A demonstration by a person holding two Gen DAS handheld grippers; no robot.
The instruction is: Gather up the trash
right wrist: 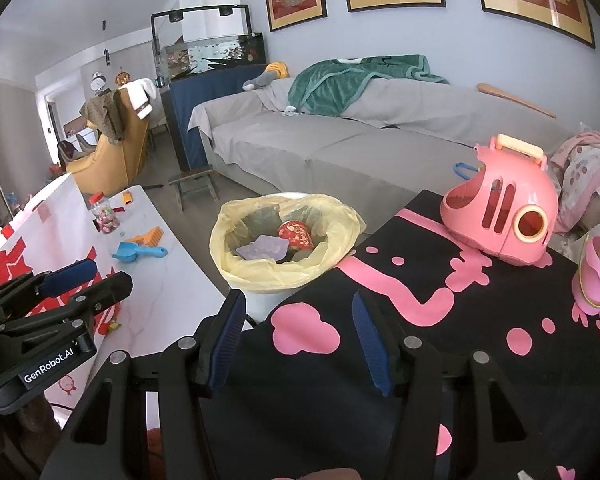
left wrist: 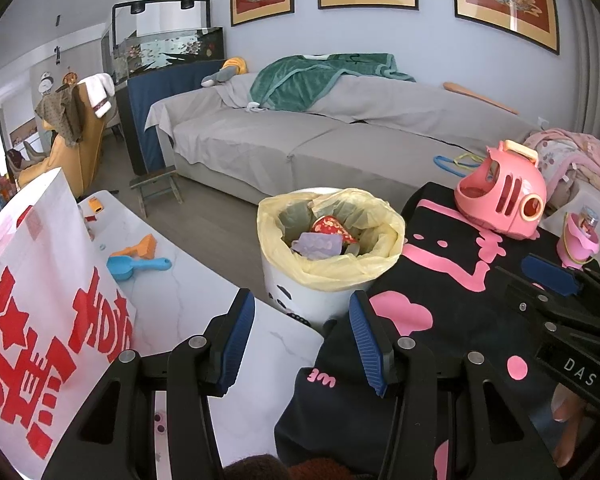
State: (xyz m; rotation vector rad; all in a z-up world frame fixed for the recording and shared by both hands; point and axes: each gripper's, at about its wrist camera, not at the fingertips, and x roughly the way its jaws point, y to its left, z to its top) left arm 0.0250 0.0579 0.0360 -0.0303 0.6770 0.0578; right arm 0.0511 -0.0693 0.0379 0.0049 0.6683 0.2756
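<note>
Left gripper (right wrist: 66, 276) marked "GenRobot.AI", right gripper (left wrist: 552, 280) marked "DAS"

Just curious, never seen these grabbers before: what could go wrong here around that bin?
The bin stands in the gap between the white table and the black cloth; a bump might tip it. Its yellow liner sits loose, so a gripper could snag it. Both grippers, left and right, are open and empty.
</note>
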